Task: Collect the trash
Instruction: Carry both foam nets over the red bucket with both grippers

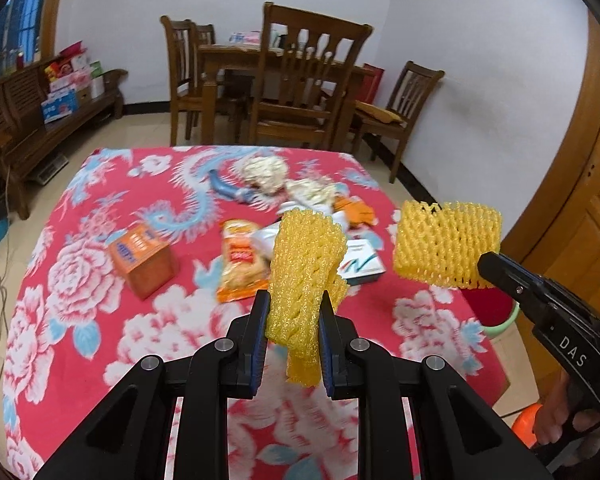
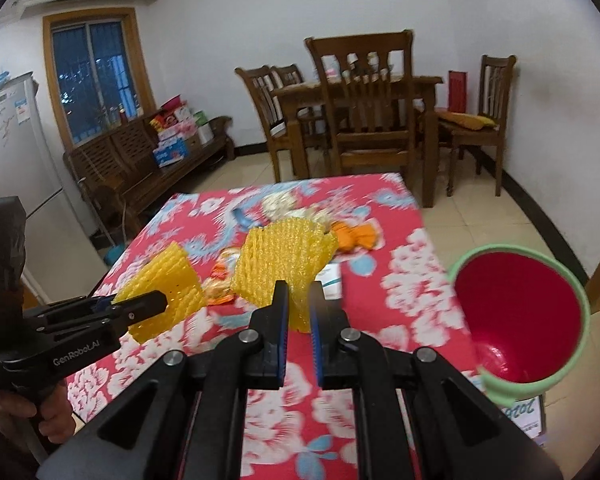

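1. Our left fingers (image 1: 294, 312) are pinching a yellow foam fruit net (image 1: 306, 264) that stands up between them, its lower end hanging just below the pads.
2. Our right fingers (image 2: 299, 300) are clamped on a second yellow foam net (image 2: 282, 264), which fans out wide above the tips.
3. Both nets are held in the air, clear of the surface (image 1: 80, 280) with its red flowered cloth.
4. Under and beyond them more trash waits: an orange box (image 1: 144, 258), a snack packet (image 1: 242, 264), a white carton (image 1: 360, 266), crumpled paper (image 1: 266, 174) and an orange wrapper (image 2: 356, 236).
5. The red bin with a green rim (image 2: 520, 316) stands off the right edge of the surface, near the right hand and empty as far as we see.
6. We judge the step to be carrying the two picked-up nets to the bin.
7. Next we should swing each net over the bin's mouth and only then part the fingers; the foam is light and may cling to the pads.
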Tool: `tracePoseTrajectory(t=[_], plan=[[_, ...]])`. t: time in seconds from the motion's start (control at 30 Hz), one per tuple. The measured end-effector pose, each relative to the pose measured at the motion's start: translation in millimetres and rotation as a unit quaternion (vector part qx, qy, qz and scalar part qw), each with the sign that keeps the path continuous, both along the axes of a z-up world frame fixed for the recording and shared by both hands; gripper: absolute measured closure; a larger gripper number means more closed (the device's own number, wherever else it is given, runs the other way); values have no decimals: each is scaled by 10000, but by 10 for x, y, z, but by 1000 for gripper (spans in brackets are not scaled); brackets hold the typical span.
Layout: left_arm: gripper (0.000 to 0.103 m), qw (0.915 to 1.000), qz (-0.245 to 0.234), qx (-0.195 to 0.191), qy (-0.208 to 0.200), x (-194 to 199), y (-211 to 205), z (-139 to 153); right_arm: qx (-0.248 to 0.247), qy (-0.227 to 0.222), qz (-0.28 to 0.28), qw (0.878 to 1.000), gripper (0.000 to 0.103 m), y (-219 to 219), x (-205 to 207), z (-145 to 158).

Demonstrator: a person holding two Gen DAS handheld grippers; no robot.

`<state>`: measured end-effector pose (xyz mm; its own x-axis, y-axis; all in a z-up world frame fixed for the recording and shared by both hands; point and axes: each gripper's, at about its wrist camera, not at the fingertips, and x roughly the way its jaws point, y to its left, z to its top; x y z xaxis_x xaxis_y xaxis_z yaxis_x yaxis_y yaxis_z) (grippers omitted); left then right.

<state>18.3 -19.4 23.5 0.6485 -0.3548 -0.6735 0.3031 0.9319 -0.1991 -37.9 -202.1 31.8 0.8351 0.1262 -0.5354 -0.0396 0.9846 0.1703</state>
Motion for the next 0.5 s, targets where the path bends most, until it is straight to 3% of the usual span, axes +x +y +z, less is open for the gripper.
tracePoseTrajectory(t=[0.5], plan=[[81, 9943, -1029, 89, -250, 69, -1132, 187, 241, -33, -1145, 9931, 91, -1063, -209, 21]])
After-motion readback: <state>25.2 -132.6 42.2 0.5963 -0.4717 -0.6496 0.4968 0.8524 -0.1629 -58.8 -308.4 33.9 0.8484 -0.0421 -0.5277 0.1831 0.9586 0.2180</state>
